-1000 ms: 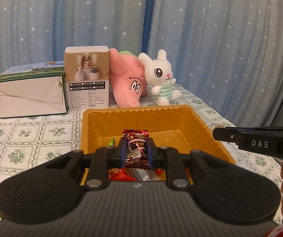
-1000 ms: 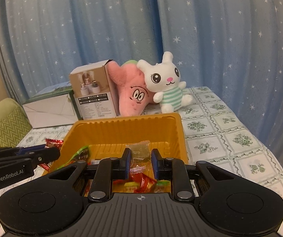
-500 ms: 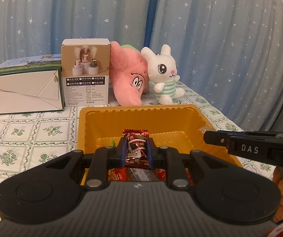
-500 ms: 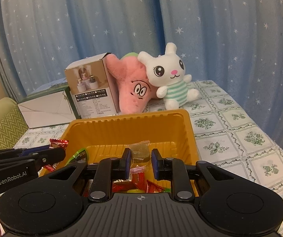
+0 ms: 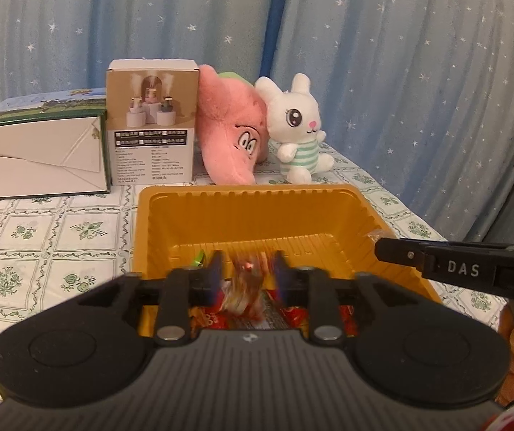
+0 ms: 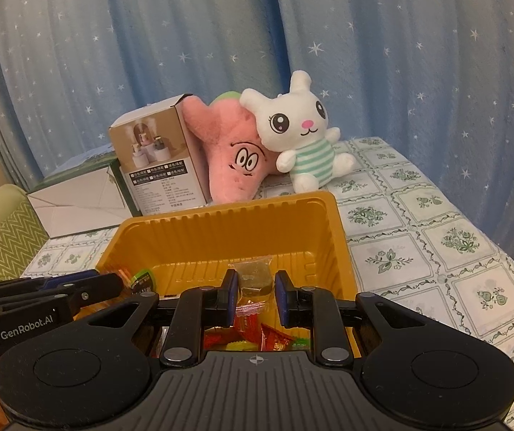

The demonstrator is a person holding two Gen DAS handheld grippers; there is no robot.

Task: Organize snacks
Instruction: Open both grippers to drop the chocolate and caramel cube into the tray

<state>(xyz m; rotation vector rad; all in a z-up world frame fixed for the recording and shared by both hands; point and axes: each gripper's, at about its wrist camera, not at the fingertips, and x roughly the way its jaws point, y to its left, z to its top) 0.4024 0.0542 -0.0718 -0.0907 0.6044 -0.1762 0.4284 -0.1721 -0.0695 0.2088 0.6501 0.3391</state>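
An orange plastic tray holds several wrapped snacks at its near end and also shows in the right wrist view. My left gripper is over the tray's near end with its jaws spread; a dark red snack packet is blurred, dropping between them. My right gripper is over the same tray, its jaws spread, with a clear-wrapped yellowish candy loose between them. Each gripper shows in the other's view, the right one and the left one.
Behind the tray stand a white and green carton, a brown product box, a pink plush and a white bunny plush. A blue starred curtain hangs behind. A green cushion is at the left.
My left gripper's jaws have opened and the dark red packet is falling from them. My right gripper's jaws have opened around the clear candy. Both grippers moved slightly forward over the tray.
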